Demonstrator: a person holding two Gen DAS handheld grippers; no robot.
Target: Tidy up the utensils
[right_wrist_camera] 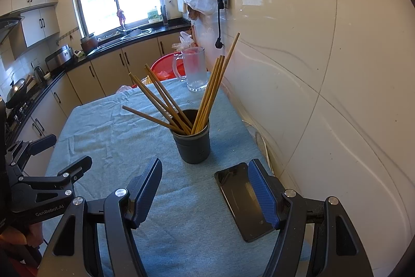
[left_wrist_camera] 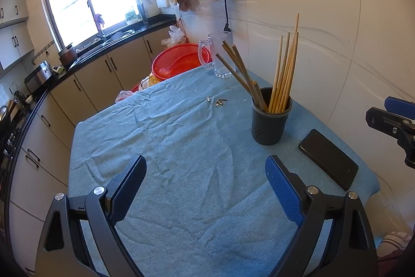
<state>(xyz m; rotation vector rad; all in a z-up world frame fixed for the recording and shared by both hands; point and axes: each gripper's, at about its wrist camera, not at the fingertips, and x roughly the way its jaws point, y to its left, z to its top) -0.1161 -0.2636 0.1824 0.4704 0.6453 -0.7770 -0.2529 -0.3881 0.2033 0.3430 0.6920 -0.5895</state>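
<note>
A dark grey holder cup (left_wrist_camera: 270, 121) (right_wrist_camera: 194, 144) stands upright on the blue cloth near the wall. Several wooden chopsticks (left_wrist_camera: 284, 74) (right_wrist_camera: 166, 105) stick out of it, some leaning left, some nearly upright. My left gripper (left_wrist_camera: 206, 173) hovers open over bare cloth, short of the cup and to its left, with nothing between its fingers. My right gripper (right_wrist_camera: 205, 181) is open too, just short of the cup, empty; its right finger (right_wrist_camera: 262, 194) overlaps a black phone. The right gripper's tip (left_wrist_camera: 389, 121) shows at the edge of the left wrist view, and the left gripper (right_wrist_camera: 62, 160) shows at the left of the right wrist view.
A black phone (left_wrist_camera: 328, 159) (right_wrist_camera: 241, 201) lies flat beside the cup toward the wall. A clear glass mug (left_wrist_camera: 220, 53) (right_wrist_camera: 193, 69) stands at the table's far end, with a red basket (left_wrist_camera: 181, 61) beyond it. Small bits (left_wrist_camera: 220, 101) lie on the cloth. A tiled wall (right_wrist_camera: 324, 69) borders the right.
</note>
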